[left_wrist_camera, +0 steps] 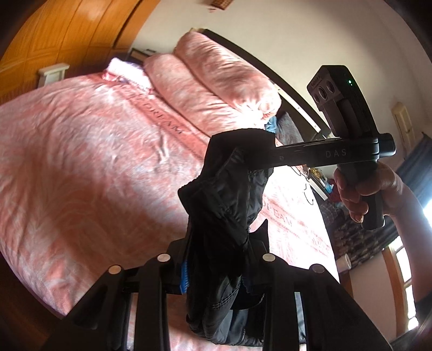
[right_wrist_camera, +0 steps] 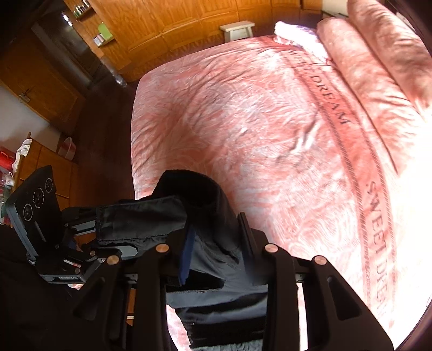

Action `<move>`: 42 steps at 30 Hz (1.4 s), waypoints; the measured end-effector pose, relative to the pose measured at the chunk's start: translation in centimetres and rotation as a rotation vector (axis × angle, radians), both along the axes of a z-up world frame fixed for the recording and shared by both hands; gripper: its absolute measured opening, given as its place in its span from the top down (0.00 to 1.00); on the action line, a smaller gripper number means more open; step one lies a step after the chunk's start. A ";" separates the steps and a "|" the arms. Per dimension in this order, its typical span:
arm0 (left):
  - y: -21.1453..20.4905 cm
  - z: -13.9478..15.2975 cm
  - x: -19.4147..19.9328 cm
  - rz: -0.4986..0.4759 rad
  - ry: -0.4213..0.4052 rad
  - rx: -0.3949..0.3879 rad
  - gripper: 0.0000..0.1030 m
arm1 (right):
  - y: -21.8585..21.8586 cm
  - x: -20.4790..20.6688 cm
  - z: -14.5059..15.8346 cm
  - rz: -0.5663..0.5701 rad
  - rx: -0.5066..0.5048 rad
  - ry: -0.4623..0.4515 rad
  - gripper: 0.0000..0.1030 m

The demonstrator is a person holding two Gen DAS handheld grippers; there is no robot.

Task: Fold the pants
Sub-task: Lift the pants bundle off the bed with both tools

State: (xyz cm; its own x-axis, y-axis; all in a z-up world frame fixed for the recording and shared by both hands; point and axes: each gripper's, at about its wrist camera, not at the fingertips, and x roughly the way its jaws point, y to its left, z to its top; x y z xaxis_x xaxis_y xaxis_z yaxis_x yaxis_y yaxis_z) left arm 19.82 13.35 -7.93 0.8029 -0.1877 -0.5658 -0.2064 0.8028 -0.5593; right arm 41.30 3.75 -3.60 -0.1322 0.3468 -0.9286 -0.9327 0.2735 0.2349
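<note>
The black pants hang bunched in the air above the pink bed. My left gripper is shut on one part of the fabric, which drapes down between its fingers. My right gripper comes in from the right and is shut on the top edge of the pants. In the right wrist view the pants fill the space between my right gripper's fingers, and my left gripper pinches the waistband from the left. The legs hang out of sight below.
The bed has a pink "Sweet Dream" cover and two pink pillows by a dark headboard. Wooden wardrobes, a white stool and dark floor lie beyond.
</note>
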 end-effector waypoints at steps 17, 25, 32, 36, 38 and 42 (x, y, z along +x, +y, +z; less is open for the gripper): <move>-5.7 3.2 -0.6 -0.113 -0.041 0.116 0.73 | -6.8 -1.9 3.8 -0.078 0.022 -0.083 0.72; -8.4 4.1 -0.5 -0.163 -0.047 0.165 0.73 | -10.1 -2.4 4.4 -0.129 0.034 -0.103 0.73; -10.4 4.9 -0.7 -0.197 -0.056 0.193 0.73 | -12.3 -3.0 5.1 -0.152 0.050 -0.128 0.73; -11.5 5.4 -0.7 -0.214 -0.063 0.211 0.73 | -13.6 -3.2 5.7 -0.164 0.054 -0.138 0.73; -12.2 5.6 -0.6 -0.226 -0.066 0.218 0.73 | -14.4 -3.3 6.0 -0.172 0.055 -0.146 0.73; -13.6 6.0 -0.6 -0.248 -0.074 0.232 0.73 | -15.9 -3.6 6.3 -0.183 0.063 -0.155 0.74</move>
